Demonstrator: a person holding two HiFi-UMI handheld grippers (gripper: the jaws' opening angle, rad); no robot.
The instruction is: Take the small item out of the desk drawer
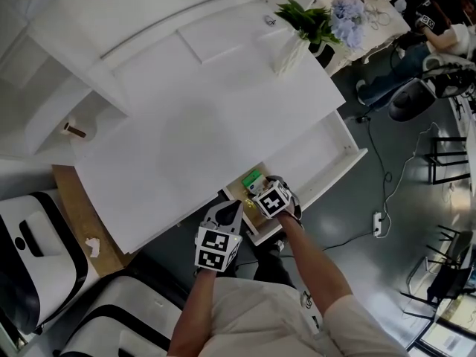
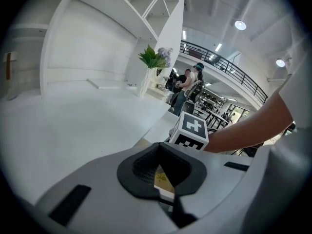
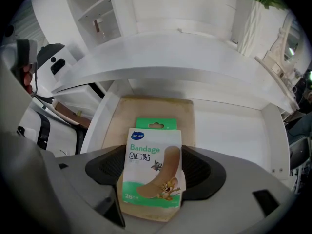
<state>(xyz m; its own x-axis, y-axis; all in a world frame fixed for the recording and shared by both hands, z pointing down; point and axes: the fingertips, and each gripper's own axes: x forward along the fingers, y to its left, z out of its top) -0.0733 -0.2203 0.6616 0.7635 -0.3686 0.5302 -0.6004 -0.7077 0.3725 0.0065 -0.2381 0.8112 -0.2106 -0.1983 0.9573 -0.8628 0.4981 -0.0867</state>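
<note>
- The bandage pack [image 3: 152, 172] is pinched by its lower part between the clenched jaws of the right gripper [image 3: 155, 169], so that it can be lifted clear.
- Beyond and below those jaws lies the open drawer [image 3: 234, 130]. Only a tan liner [image 3: 156, 110] is seen in it.
- The left gripper [image 2: 163, 174] is closed on nothing. It is held near the drawer front, probably kept aside.

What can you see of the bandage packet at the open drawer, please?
The bandage packet is a small flat pack, white and green with a green hang tab, printed "Bandage" above a cartoon mouse on a tan plaster strip. It stands upright, pinched by its side edges in the right gripper, over the tan liner of the open white drawer. Whether it touches the liner is unclear.
</note>
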